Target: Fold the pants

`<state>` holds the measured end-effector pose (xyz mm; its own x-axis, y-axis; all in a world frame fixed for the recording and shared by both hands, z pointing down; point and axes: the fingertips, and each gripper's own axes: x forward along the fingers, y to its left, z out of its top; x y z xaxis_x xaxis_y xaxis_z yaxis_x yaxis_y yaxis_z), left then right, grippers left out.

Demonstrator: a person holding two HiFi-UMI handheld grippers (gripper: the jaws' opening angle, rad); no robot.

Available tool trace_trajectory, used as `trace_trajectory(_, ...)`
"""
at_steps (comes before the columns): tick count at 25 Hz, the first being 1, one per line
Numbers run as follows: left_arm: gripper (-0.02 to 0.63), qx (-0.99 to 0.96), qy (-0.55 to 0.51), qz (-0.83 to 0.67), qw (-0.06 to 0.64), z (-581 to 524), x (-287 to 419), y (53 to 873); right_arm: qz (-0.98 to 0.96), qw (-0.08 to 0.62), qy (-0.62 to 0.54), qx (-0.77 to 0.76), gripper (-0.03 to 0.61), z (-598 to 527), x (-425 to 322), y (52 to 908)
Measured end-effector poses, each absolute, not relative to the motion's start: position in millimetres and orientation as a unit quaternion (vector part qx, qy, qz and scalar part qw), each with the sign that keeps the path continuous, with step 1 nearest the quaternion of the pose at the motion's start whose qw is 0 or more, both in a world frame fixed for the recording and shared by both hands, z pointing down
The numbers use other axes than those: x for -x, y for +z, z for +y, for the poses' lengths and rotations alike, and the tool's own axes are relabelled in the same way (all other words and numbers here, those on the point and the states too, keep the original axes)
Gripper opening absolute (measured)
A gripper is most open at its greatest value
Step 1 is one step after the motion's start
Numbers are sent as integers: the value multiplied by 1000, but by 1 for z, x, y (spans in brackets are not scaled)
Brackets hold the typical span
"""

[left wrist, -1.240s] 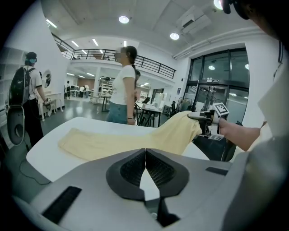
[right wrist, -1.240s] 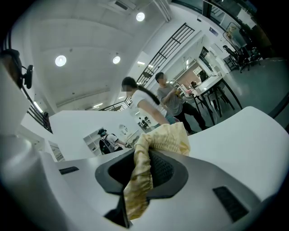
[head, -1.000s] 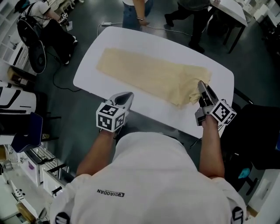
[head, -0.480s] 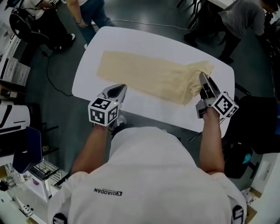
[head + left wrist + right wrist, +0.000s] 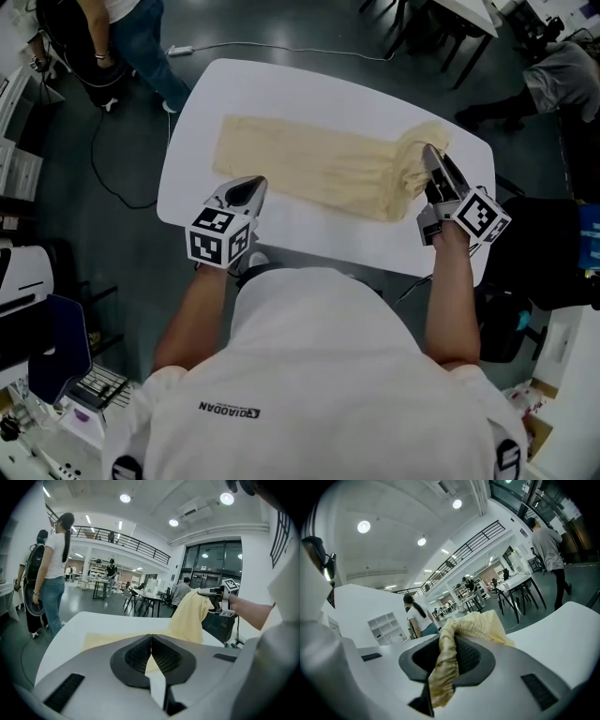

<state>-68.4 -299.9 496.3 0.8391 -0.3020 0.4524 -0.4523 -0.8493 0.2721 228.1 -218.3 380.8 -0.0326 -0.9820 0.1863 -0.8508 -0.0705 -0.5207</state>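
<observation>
Pale yellow pants lie stretched lengthwise across the white table. My right gripper is shut on their right end and holds it bunched up off the table. In the right gripper view the cloth hangs pinched between the pads. My left gripper hovers shut over the table's near edge, just in front of the pants' left half, with nothing in it. The left gripper view shows its pads pressed together, the flat pants beyond them and the lifted end to the right.
A person stands off the table's far left corner beside a floor cable. Another person bends at the far right. Dark tables and chairs stand beyond the table, and black equipment sits to my right.
My right gripper has lifted the pants' right end higher and drawn it slightly leftward. My left gripper has slid left along the near edge. The bystanders have walked on.
</observation>
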Motion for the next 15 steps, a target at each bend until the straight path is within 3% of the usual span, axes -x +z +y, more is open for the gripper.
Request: trace_trajectory(15,28,-941,196,-188,201,-361,146,497,666,99,-261,691,97,-296,-141,377)
